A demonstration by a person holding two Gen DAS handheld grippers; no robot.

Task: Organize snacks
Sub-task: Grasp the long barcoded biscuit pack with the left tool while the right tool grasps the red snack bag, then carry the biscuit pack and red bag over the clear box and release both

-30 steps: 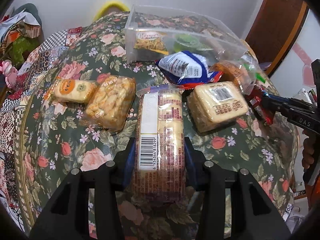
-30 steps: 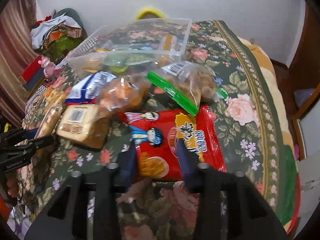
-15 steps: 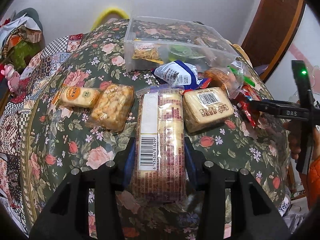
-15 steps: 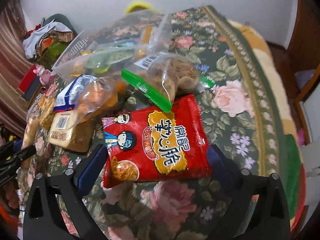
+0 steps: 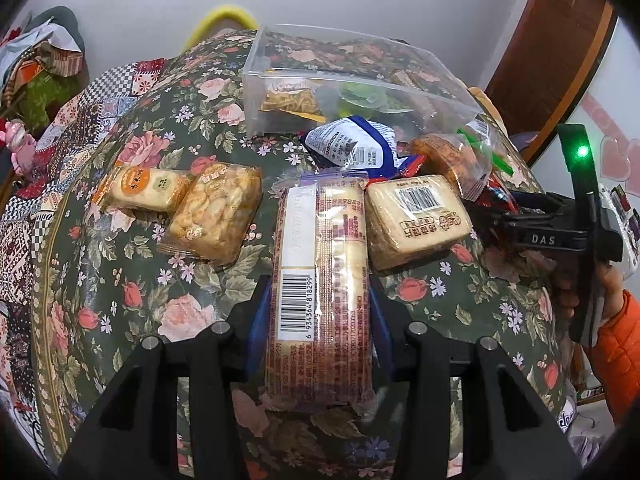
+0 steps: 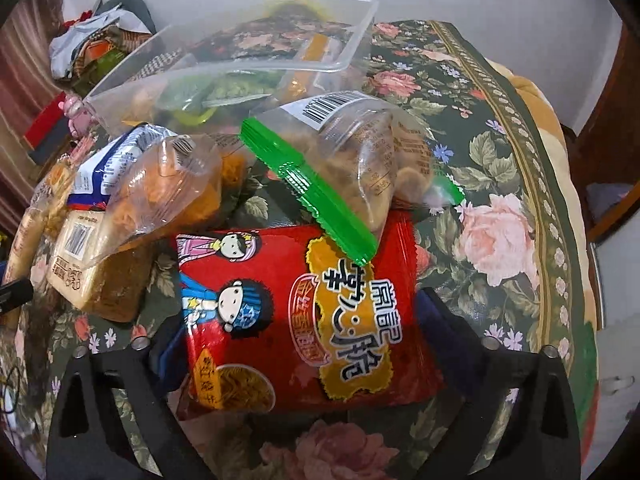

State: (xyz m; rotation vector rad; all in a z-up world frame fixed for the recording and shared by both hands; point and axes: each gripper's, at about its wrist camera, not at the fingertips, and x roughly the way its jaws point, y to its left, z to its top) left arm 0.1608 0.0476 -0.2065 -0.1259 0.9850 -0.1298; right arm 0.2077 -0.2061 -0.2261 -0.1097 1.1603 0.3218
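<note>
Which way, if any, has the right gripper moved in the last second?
Yes. The right gripper has opened wide and come nearer the red packet, its fingers now flanking it.

I count the snacks on the floral cloth. Long cracker sleeve [image 5: 320, 280], clear wrap, barcode up, lies lengthwise between the left fingers. Just right of it a square cake pack [image 5: 416, 220], label up, tilted. To the left, a caramel puffed block [image 5: 216, 212] overlapping a small orange-label biscuit pack [image 5: 146, 188]. Behind the sleeve, a blue-white pouch [image 5: 352, 146], crumpled. Clear bin [image 5: 256, 92] at the back holds yellow strips and a green pack. Red noodle bag [image 6: 304, 316], cartoon figures up, lies flat between the right fingers. A green-sealed clear bag [image 6: 360, 160] rests on its top edge; an orange-filled clear bag [image 6: 172, 196] leans on the cake pack.
</note>
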